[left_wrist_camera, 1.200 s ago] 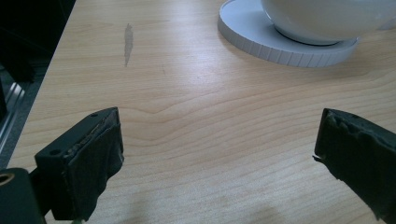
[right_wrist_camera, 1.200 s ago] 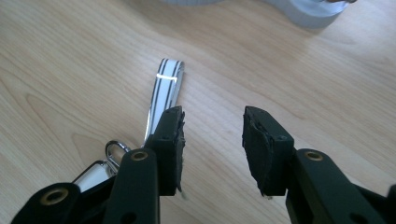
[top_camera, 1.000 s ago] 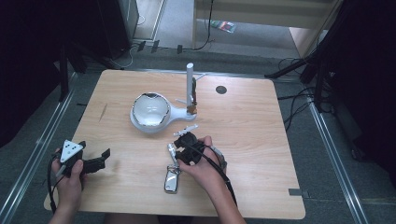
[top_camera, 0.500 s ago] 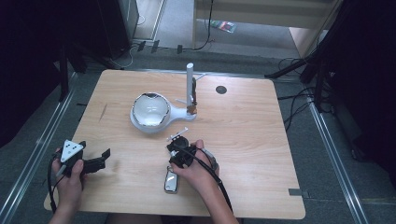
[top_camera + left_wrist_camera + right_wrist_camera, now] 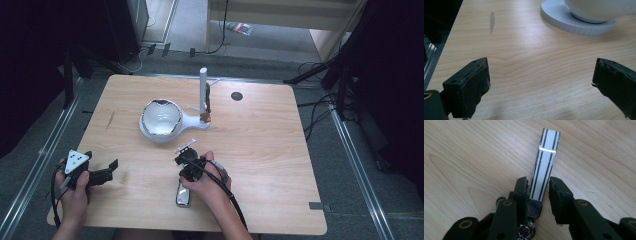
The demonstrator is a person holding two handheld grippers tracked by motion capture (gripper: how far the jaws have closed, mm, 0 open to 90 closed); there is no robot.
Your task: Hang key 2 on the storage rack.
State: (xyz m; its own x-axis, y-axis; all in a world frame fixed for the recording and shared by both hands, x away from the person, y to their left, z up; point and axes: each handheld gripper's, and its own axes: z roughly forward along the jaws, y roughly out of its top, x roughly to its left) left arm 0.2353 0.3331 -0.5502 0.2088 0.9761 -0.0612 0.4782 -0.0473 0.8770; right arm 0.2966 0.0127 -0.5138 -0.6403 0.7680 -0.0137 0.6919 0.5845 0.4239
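One white bowl (image 5: 161, 118) sits on its round stand (image 5: 150, 132), contents indiscernible.

place: a lab or recording studio
worktop (image 5: 260, 150): bare light wood, alone on grey floor
surroundings: black curtains (image 5: 30, 60) at both sides, metal floor rails (image 5: 45, 160), loose cables (image 5: 320, 115) past its far right corner
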